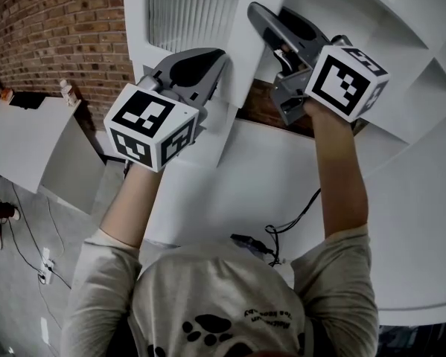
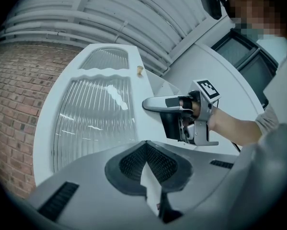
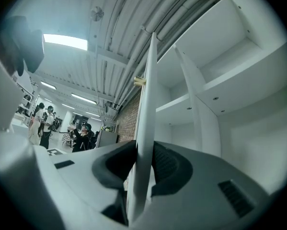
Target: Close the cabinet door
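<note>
The white cabinet door (image 1: 241,58) with a ribbed glass pane (image 1: 185,10) stands swung out from the open cabinet (image 1: 401,43). My left gripper (image 1: 214,71) is shut on the door's near edge, which shows as a white strip between its dark pads (image 2: 129,164). My right gripper (image 1: 258,15) is shut on the door's free edge, the thin panel (image 3: 145,128) running up between its pads. From the left gripper view, the right gripper (image 2: 150,104) clamps that edge below a small brass knob (image 2: 140,70). The same knob (image 3: 140,81) shows in the right gripper view.
White open shelves (image 3: 215,85) lie to the right of the door. A brick wall (image 1: 51,28) is at the left, with a white counter (image 1: 29,140) below it. A black cable (image 1: 290,222) lies on the white surface below. People (image 3: 42,123) stand far off.
</note>
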A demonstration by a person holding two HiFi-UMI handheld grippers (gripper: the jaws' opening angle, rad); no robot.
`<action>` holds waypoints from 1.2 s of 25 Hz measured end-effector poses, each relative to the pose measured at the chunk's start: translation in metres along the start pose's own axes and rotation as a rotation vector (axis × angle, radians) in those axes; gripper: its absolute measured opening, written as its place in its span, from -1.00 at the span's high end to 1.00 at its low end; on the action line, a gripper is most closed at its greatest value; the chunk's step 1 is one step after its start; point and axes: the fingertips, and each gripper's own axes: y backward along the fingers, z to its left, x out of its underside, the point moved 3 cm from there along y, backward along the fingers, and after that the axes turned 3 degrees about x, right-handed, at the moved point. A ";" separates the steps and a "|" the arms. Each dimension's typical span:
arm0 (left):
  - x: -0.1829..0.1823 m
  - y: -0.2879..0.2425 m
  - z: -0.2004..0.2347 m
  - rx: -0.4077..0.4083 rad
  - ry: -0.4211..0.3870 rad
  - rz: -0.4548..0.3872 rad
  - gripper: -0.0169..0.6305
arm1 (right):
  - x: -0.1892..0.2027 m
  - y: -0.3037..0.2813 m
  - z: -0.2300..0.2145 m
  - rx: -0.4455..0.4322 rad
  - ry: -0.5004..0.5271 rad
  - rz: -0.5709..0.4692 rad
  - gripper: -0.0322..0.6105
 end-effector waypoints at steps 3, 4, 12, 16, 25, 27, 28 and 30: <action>0.003 -0.003 -0.001 -0.019 -0.004 0.005 0.92 | 0.002 0.000 -0.006 -0.009 -0.004 -0.010 0.59; 0.004 -0.004 -0.002 -0.024 -0.004 0.007 0.92 | 0.002 0.000 -0.008 -0.012 -0.005 -0.013 0.59; 0.011 -0.006 -0.004 -0.053 -0.019 0.021 0.92 | 0.007 -0.003 -0.016 -0.042 -0.009 -0.022 0.59; 0.012 -0.010 -0.002 -0.038 -0.024 0.028 0.92 | 0.008 -0.006 -0.021 -0.041 -0.019 -0.023 0.59; 0.021 -0.021 -0.003 0.019 -0.006 0.043 0.92 | 0.011 -0.006 -0.025 -0.037 -0.029 -0.042 0.58; 0.024 -0.024 -0.003 0.029 -0.004 0.044 0.92 | 0.012 -0.006 -0.027 -0.034 -0.023 -0.051 0.57; 0.025 -0.026 -0.002 0.034 -0.004 0.046 0.92 | 0.012 -0.006 -0.028 -0.034 -0.019 -0.053 0.57; 0.028 -0.029 -0.001 0.048 -0.002 0.052 0.92 | 0.013 -0.006 -0.031 -0.035 -0.018 -0.057 0.57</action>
